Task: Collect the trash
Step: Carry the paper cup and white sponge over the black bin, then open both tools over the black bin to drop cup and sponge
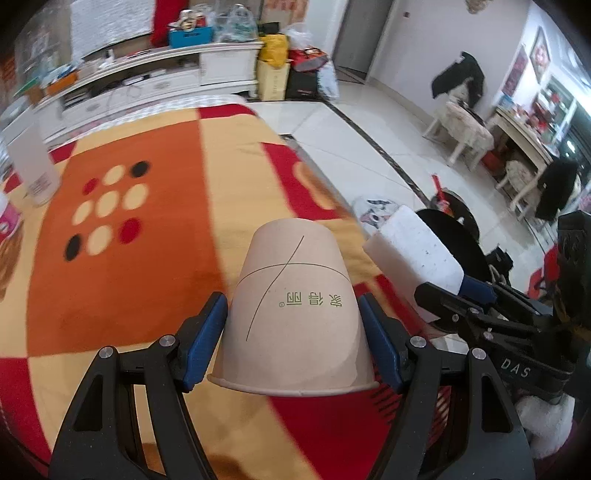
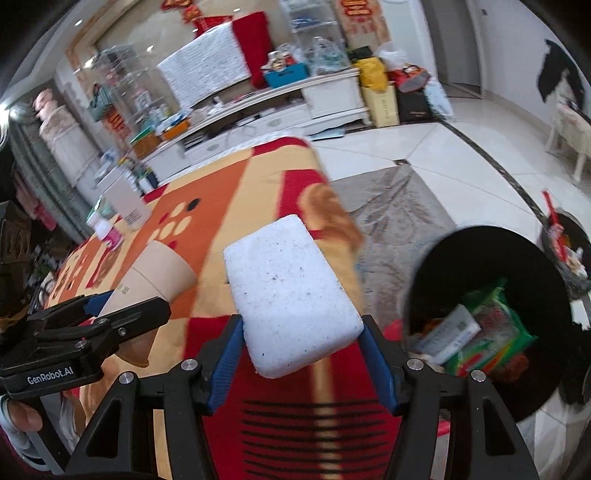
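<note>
Left gripper (image 1: 295, 332) fingers pinch inverted paper cup (image 1: 293, 314), center frame. Right gripper (image 2: 301, 350) fingers clamp white foam block (image 2: 291, 291). Both carried above patterned surface (image 1: 147, 277), likely for dumping into black trash bin (image 2: 443, 258), lower right.

A lived-in home living room is shown: a white TV cabinet (image 1: 155, 79) piled with boxes and bags, a patterned orange and red cloth (image 1: 122, 266), a pale tiled floor (image 1: 369, 122), chairs (image 1: 465, 129) draped with dark clothes, and red festive hangings (image 2: 360, 7) on the walls.
</note>
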`<state>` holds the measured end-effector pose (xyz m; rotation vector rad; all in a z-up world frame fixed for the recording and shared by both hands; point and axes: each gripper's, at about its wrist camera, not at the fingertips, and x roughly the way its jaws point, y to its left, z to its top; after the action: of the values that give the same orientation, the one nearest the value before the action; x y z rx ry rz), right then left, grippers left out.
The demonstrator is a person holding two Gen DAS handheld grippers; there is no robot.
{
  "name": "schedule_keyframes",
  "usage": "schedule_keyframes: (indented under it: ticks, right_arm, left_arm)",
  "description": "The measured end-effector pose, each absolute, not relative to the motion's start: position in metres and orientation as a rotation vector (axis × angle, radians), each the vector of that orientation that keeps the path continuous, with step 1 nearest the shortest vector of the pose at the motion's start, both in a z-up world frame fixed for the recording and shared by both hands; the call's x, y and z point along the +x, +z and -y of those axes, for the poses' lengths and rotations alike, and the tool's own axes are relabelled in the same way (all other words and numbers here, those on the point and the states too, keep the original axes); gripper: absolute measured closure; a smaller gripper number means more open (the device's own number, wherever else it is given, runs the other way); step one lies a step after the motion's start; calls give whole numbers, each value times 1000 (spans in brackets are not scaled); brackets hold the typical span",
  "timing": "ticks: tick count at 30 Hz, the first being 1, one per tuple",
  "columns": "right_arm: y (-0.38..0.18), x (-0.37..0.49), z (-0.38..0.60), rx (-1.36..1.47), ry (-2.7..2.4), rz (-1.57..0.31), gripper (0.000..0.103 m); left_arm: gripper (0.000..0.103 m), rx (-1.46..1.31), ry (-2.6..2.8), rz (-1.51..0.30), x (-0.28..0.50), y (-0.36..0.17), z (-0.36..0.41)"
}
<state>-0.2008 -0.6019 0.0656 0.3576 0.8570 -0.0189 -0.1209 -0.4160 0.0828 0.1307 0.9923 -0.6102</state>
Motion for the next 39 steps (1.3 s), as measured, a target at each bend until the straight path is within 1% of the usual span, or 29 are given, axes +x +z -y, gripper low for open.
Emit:
schedule_keyframes:
  ticks: [9, 18, 19, 20, 21, 23, 30, 34, 39]
  right_arm:
    - [64, -245, 687, 439, -214, -829, 43]
    - [44, -267, 752, 528, -364, -842, 42]
    - [43, -267, 754, 529, -371, -841, 40]
    - [41, -267, 758, 530, -382, -844, 36]
    - [39, -266, 759, 533, -386, -847, 26]
    - [35, -267, 762, 550, -394, -847, 21]
    - [27, -273, 759, 573, -401, -850, 20]
    - [31, -280, 751, 556, -417, -819, 20]
    - [49, -285, 726, 452, -437, -764, 20]
  left_arm:
    - [31, 147, -756, -999, -131, 80, 483]
    - [31, 110, -899, -1046, -128, 71, 550]
    - [31, 93, -920, -1050, -126, 69, 555]
    - [30, 78, -935, -1048, -125, 67, 558]
    - [30, 68, -951, -1047, -124, 64, 563]
    - [30, 69, -966, -1052, -124, 59, 569]
    - [30, 76, -919, -1025, -123, 49, 567]
    - [30, 95, -889, -1024, -127, 53, 559]
    - [30, 108, -821, -949, -140, 68, 534]
